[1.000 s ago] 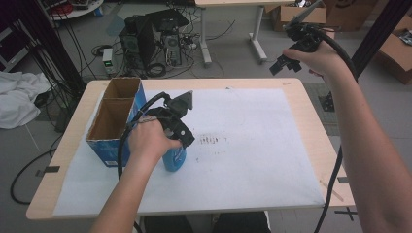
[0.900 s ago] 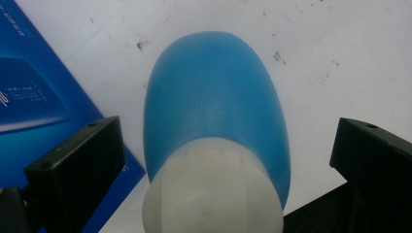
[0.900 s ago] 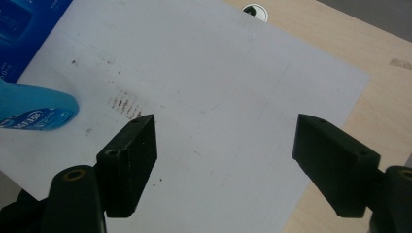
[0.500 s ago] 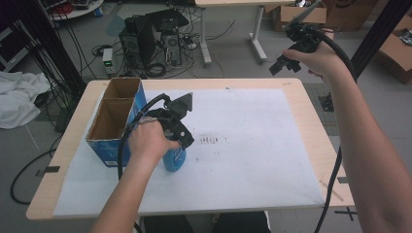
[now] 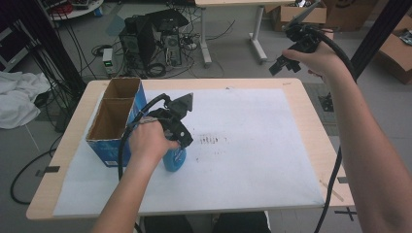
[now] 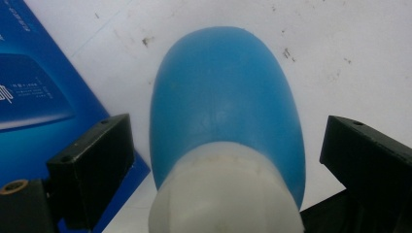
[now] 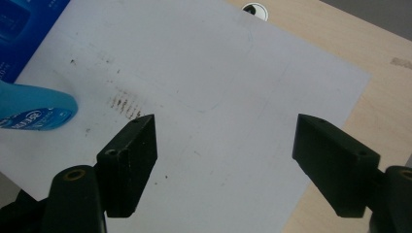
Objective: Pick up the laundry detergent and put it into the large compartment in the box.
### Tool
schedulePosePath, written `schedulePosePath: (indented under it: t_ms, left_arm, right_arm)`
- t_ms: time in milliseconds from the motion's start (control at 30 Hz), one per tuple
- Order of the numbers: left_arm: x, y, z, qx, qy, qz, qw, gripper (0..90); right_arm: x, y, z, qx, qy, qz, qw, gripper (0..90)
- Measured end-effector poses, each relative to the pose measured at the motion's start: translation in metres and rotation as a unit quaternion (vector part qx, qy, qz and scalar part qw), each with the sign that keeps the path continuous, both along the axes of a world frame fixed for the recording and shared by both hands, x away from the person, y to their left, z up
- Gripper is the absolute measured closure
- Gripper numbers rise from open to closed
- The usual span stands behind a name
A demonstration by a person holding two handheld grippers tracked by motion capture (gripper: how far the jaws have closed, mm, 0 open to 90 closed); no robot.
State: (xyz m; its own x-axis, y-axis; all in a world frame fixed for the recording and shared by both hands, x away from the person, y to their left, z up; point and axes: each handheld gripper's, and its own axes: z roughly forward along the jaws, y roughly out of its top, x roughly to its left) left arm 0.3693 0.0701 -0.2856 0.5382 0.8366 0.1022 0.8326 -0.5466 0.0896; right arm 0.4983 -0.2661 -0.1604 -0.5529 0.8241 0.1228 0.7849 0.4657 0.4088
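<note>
Two jaws of the left hand-held gripper (image 6: 214, 160) have been closing around the blue bottle (image 6: 226, 111) beside the box (image 5: 114, 121), not yet gripping; lifting remains.

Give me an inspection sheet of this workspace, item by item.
Surface: wooden table under a white sheet with dark smudges.
Job's things: blue bottle, white cap toward the camera, standing beside the blue box, whose two compartments are open.
Clutter: nothing seen.
Grippers: left gripper straddles the bottle, jaws just closing, gaps on both sides; right gripper open, held high off the far right corner.
Cables: one trails from each gripper.
Surroundings: computer tower, floor cables, cardboard boxes, white cloth.
</note>
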Motion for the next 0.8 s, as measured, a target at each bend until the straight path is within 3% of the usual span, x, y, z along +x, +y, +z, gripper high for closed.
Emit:
schedulePosePath:
  t_ms: [800]
  left_arm:
    - [0.002,0.0009,0.0009,-0.002,0.002,0.006,1.0,14.2]
  right_arm:
    - [0.0006,-0.001,-0.001,0.001,0.0,0.0,1.0,24.7]
